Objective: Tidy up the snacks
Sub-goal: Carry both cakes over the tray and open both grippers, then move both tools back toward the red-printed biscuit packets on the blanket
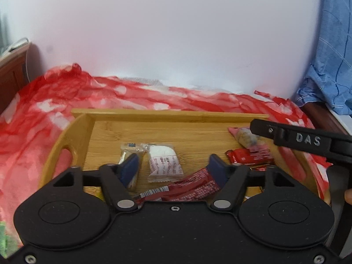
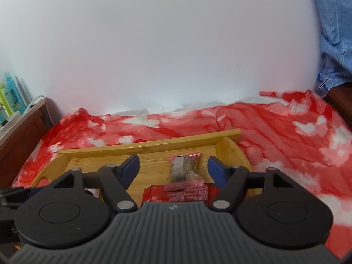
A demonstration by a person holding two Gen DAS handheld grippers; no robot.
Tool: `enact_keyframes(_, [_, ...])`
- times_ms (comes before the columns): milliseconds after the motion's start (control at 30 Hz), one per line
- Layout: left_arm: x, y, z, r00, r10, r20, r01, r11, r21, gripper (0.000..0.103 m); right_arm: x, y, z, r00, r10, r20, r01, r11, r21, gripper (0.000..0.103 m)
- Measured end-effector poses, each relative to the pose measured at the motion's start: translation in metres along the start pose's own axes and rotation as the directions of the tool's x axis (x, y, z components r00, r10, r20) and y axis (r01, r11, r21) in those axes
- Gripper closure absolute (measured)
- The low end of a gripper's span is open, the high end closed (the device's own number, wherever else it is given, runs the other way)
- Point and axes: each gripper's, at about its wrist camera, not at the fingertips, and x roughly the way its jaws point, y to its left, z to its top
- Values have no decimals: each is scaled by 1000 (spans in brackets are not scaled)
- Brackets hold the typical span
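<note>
Bamboo tray (image 1: pixel 167 129) holds our white sachet (image 1: pixel 164 160) and red packets (image 1: pixel 250 155); both grippers' fingers (image 1: pixel 129 169) gape wide, empty; "DAS" marks the right gripper (image 1: pixel 305 140).

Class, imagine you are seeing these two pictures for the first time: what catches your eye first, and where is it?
The crumpled red-and-white cloth covers the whole surface. On it sits a bamboo tray scattered with snacks: a white packet mid-tray, red wrappers to its right. Both the left gripper and the right gripper hang open above it.
</note>
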Motion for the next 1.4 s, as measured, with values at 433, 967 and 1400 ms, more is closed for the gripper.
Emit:
enact_keyframes(433, [-67, 4, -19, 999, 23, 34, -24, 999, 30, 9, -88, 14, -43, 996, 1, 87, 0, 1000, -21, 12])
enact_keyframes(967, [-120, 2, -74, 998, 36, 60, -40, 997, 71, 4, -145, 20, -112, 992, -18, 126, 21, 1000, -22, 1])
enact_keyframes(1400, [-141, 17, -118, 998, 63, 11, -63, 996, 70, 3, -154, 31, -141, 993, -31, 115, 34, 999, -27, 0])
